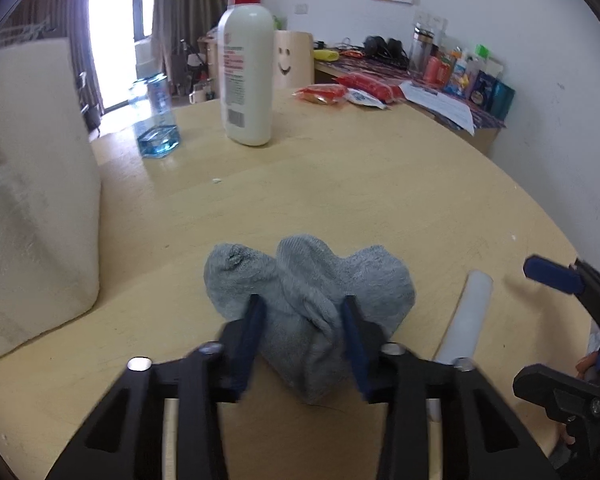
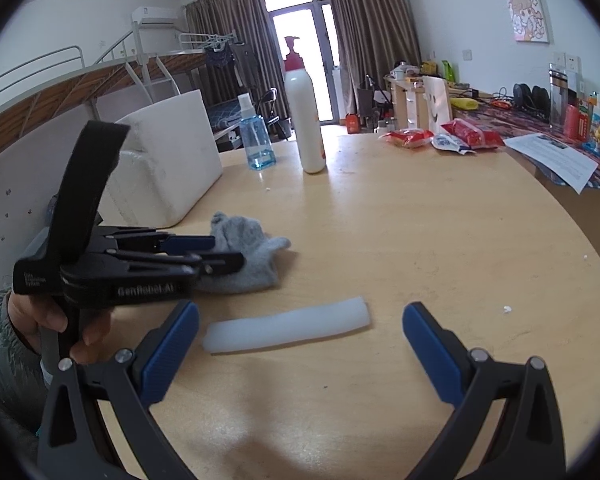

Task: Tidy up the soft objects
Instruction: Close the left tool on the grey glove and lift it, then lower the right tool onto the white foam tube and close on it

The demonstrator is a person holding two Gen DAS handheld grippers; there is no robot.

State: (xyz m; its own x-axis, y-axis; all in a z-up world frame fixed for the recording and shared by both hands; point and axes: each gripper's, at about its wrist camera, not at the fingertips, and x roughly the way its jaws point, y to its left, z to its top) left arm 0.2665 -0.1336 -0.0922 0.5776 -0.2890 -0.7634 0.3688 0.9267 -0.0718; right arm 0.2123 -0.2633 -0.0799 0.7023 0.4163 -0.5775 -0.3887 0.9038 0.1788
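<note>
A crumpled grey sock point(image 1: 312, 280) lies on the round wooden table point(image 1: 340, 184). My left gripper point(image 1: 303, 310) is shut on its near part, and the cloth bunches up between the two blue pads. In the right wrist view the same gripper point(image 2: 216, 252) reaches in from the left onto the sock point(image 2: 248, 240), held by a hand. A white foam tube point(image 2: 288, 328) lies just in front of my right gripper point(image 2: 300, 312), which stands wide open and holds nothing. The tube point(image 1: 472, 312) lies right of the sock.
A big white foam block point(image 1: 32, 200) stands at the table's left side. A white lotion bottle point(image 1: 248, 76) and a blue spray bottle point(image 1: 156, 116) stand farther back. Red snack packets point(image 1: 340, 94) lie at the far edge, beside a cluttered desk.
</note>
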